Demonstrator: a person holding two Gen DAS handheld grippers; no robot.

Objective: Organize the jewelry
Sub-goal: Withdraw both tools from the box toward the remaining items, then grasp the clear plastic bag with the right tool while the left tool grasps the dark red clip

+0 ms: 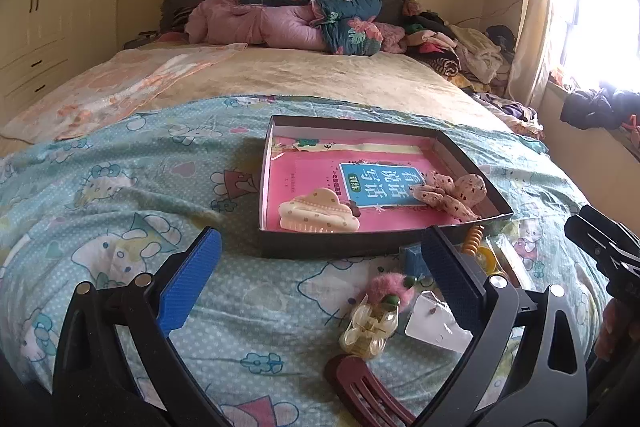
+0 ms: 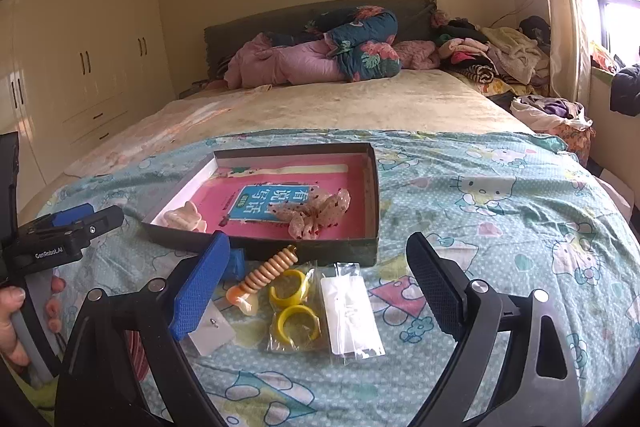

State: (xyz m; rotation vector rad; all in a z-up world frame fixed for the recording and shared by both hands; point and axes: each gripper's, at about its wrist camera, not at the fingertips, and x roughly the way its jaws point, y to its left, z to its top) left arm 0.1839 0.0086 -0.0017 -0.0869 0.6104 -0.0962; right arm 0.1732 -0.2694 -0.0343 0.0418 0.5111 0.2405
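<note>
Right wrist | yellow rings (image 2: 295,307): 2 | tray (image 2: 370,195): 2 items, perhaps hairpieces

Bed (image 2: 500,211) w/ cartoon sheet, dark tray (image 2: 372,187), yellow rings (image 2: 294,303), clear packet (image 2: 352,311), hair clips (image 1: 370,327)

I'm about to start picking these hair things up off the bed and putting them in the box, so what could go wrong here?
The yellow rings lie in a loose clear bag, so the right gripper may pinch only plastic and slip. The clear hair claw and maroon comb lie close together on the soft bedspread, so the left gripper might snag both or press into fabric.
</note>
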